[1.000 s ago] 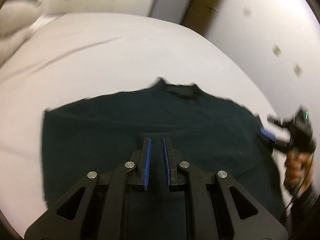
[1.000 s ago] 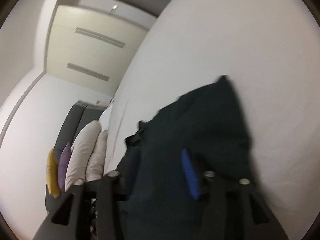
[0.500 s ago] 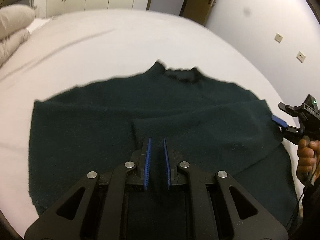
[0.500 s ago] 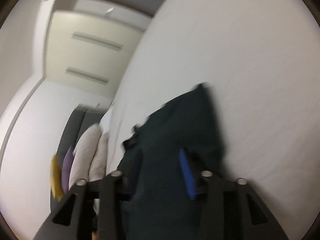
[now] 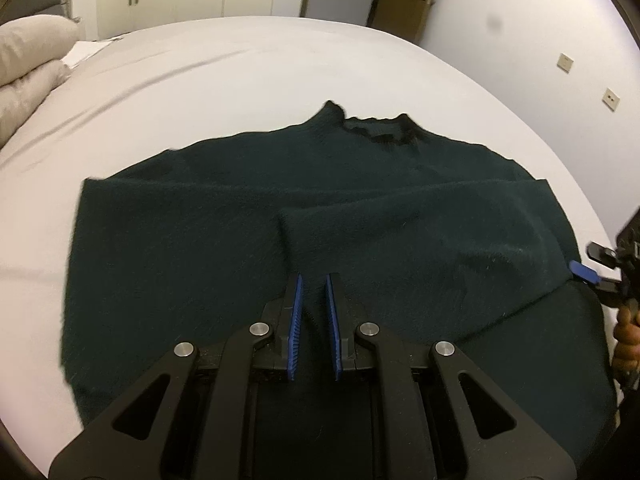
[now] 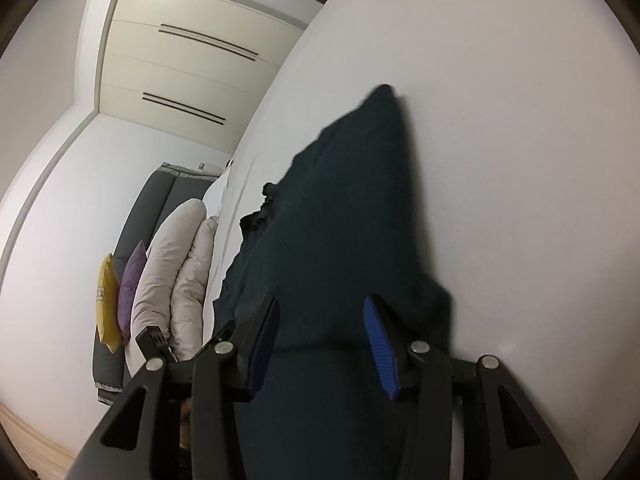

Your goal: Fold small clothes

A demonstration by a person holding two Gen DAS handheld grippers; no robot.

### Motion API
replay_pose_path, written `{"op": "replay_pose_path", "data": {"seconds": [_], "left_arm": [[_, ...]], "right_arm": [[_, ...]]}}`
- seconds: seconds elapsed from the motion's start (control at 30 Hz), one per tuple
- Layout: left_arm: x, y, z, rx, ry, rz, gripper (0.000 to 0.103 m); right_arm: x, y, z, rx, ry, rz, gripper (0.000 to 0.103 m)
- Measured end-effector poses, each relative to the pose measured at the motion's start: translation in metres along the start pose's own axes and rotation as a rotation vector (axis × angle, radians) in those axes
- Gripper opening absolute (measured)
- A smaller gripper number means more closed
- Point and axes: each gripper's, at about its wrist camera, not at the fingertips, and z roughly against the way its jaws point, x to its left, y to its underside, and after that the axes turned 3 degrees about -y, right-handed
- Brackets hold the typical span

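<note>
With sleeve (image 5: 420, 240) folded in, dk green sweater (image 5: 180, 240) flat on bed (image 5: 240, 72).

Both grippers, the left gripper (image 5: 313, 280) and the right gripper (image 6: 320, 316), are matte black linkages with round silver pivot screws (four apiece) and ribbed blue pads (image 6: 380, 350) lining their fingers.

Left wrist view near, angled down, right wrist view low, sideways, both share sweater (image 5: 248, 248).
</note>
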Motion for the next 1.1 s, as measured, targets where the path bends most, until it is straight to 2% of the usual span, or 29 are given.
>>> {"op": "replay_pose_path", "data": {"seconds": [0.07, 0.23, 0.33, 0.43, 0.5, 0.53, 0.57, 0.63, 0.67, 0.73, 0.8, 0.93, 1.0, 1.03, 1.1], "left_arm": [[0.006, 0.006, 0.008, -0.003, 0.016, 0.024, 0.012], [0.014, 0.041, 0.058, -0.052, -0.007, 0.018, 0.012], [0.012, 0.063, 0.095, -0.108, -0.029, -0.007, 0.012], [0.010, 0.085, 0.132, -0.153, -0.044, -0.017, 0.017], [0.010, 0.103, 0.160, -0.179, -0.040, -0.016, 0.032], [0.010, 0.111, 0.173, -0.193, -0.042, -0.018, 0.061], [0.008, 0.123, 0.191, -0.231, -0.051, -0.025, 0.080], [0.004, 0.143, 0.220, -0.291, -0.057, -0.045, 0.085], [0.000, 0.152, 0.232, -0.292, -0.052, -0.069, 0.085], [-0.007, 0.170, 0.246, -0.269, -0.030, -0.095, 0.085], [-0.008, 0.190, 0.255, -0.229, 0.004, -0.077, 0.085], [-0.003, 0.231, 0.258, -0.109, 0.054, 0.026, 0.085], [0.006, 0.250, 0.259, -0.058, 0.066, 0.086, 0.085], [0.013, 0.256, 0.259, -0.033, 0.084, 0.129, 0.084], [0.031, 0.264, 0.261, 0.003, 0.139, 0.233, 0.084]], "right_arm": [[0.001, 0.008, 0.013, -0.021, 0.019, -0.023, 0.047], [0.027, 0.040, 0.047, -0.081, 0.038, 0.041, 0.052], [0.065, 0.071, 0.061, -0.115, 0.110, 0.197, 0.057], [0.105, 0.109, 0.077, -0.161, 0.190, 0.369, 0.067], [0.127, 0.132, 0.089, -0.204, 0.217, 0.451, 0.077], [0.139, 0.146, 0.098, -0.236, 0.224, 0.487, 0.080], [0.149, 0.160, 0.107, -0.266, 0.226, 0.518, 0.086], [0.162, 0.182, 0.122, -0.313, 0.244, 0.582, 0.095], [0.170, 0.197, 0.130, -0.344, 0.271, 0.629, 0.102], [0.181, 0.218, 0.138, -0.375, 0.304, 0.696, 0.103], [0.190, 0.238, 0.144, -0.377, 0.339, 0.757, 0.103], [0.195, 0.265, 0.147, -0.363, 0.400, 0.859, 0.103], [0.188, 0.268, 0.149, -0.307, 0.390, 0.849, 0.103], [0.180, 0.265, 0.150, -0.250, 0.364, 0.807, 0.103], [0.164, 0.257, 0.157, -0.183, 0.342, 0.706, 0.094]]}}
